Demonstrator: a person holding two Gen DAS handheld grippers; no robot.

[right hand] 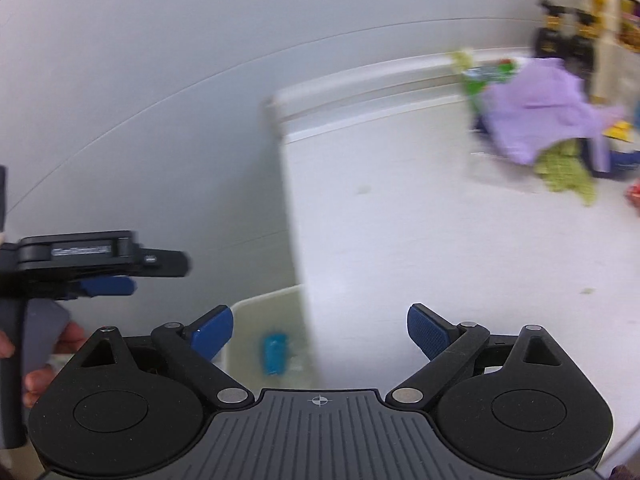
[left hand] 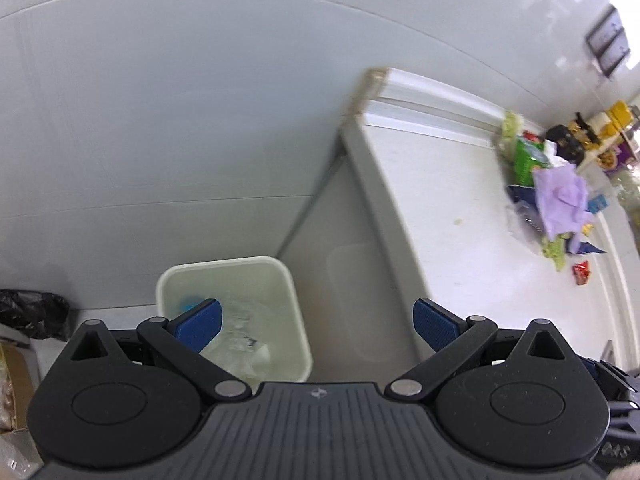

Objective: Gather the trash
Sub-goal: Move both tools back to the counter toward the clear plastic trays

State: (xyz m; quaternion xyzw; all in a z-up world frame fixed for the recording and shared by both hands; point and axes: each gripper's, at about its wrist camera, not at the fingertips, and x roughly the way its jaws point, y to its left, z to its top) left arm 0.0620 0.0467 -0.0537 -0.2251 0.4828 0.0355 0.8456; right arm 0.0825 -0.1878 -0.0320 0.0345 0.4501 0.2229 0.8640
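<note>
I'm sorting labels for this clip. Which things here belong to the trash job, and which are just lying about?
Belongs to the job:
- bin on the floor beside the counter
- blue scrap inside it
- litter pile on the counter
- red wrapper near the pile

Just lying about:
- black bag
- dark bottles
- wall frames

The black left gripper with blue pads [left hand: 318,322] angles downward, jaws wide apart and empty. The matching black right gripper [right hand: 320,330] beside it does likewise; fingers [right hand: 38,376] grip the left handle.
</note>
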